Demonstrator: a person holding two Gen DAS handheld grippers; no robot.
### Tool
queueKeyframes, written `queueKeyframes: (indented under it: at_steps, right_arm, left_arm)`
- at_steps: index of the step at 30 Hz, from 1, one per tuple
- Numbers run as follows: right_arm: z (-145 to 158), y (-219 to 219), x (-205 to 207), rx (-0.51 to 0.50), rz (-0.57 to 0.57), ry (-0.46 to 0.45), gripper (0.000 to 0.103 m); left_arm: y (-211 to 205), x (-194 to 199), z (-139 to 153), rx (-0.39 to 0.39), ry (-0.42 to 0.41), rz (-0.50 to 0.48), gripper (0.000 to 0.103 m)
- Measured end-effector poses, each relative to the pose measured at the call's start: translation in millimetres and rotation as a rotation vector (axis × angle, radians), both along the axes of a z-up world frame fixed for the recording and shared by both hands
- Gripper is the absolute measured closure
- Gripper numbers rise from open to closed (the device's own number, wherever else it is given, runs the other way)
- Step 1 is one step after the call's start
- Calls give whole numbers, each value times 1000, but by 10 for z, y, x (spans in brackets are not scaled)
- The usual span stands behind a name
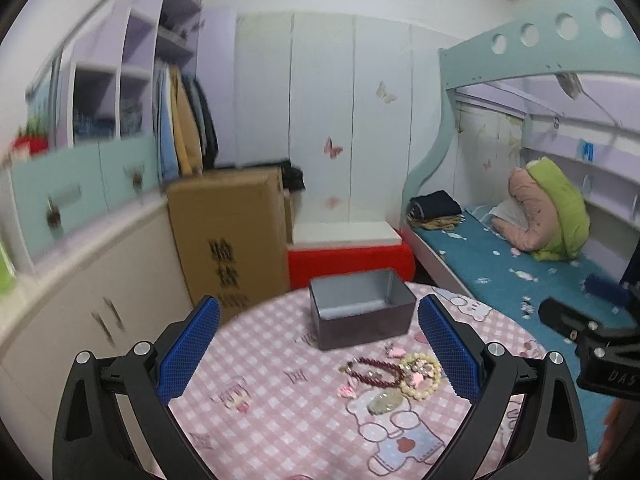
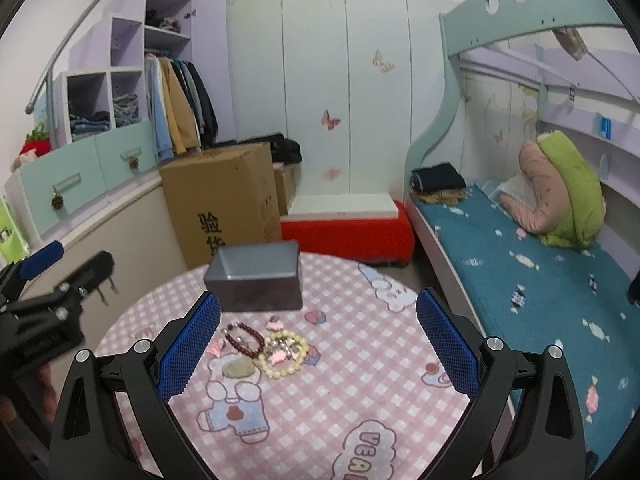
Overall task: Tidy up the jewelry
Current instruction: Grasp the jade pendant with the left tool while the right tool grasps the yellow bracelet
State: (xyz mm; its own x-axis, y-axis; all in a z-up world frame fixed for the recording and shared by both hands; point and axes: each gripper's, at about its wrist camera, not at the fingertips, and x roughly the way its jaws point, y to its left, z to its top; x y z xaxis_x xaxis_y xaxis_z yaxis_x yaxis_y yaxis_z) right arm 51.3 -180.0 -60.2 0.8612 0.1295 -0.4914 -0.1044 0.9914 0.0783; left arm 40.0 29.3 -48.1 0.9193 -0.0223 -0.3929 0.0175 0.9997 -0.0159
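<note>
— Where's the jewelry?

— Heaped on the table (image 2: pixel 360 392): a dark red bead bracelet (image 2: pixel 245 339) touching a pale yellow bead bracelet (image 2: pixel 285 354), just before the empty tin box (image 2: pixel 256 280).

— Best approach?

— I'd pinch one bracelet by its outer edge, so the other stays put.

— The claws?

— Left claw (image 1: pixel 319 354) and right claw (image 2: pixel 318 350) both gape wide, holding nothing.

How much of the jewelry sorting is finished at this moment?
Nothing looks done: the grey box appears empty. The left tool and right tool are open, holding nothing. The dark red bracelet, yellow bracelet and pink charms remain on the tablecloth.
</note>
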Motion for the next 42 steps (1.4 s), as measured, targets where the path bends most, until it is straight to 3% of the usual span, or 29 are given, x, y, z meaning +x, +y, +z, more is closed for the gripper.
queueKeyframes:
  at_steps: [7,14,20,24,32,35,39,42]
  right_arm:
    - [-411,-86,281,-5,-18,109,7]
    - [-875,-167,542,-9,-23,231,7]
    - [-1157,-271,675,4,-28,297,8]
    - [-1253,-316,719,19,-29,320,7]
    - [-1353,-344,801,28,-13,345,7]
    - [-1379,-335,837,31,-10,350,7]
    - [-1369,-310,870,33,-1,348,7]
    - [-1353,-242,904,25,12,345,7]
  left_arm:
    - [228,333,-513,-187,189,-22,7]
    - [-112,596,-1161,-121,417,-135,7]
    - [-386,702,-1396,-55,464,-175,9]
    - [-458,779,-1483,-16,511,-189,28]
    - [-589,931,-1573,84,515,-179,37]
    - [-587,985,-1561,85,514,-186,49]
    - [-567,978,-1541,98,505,-200,74]
    - [-542,957,-1531,107,509,-236,75]
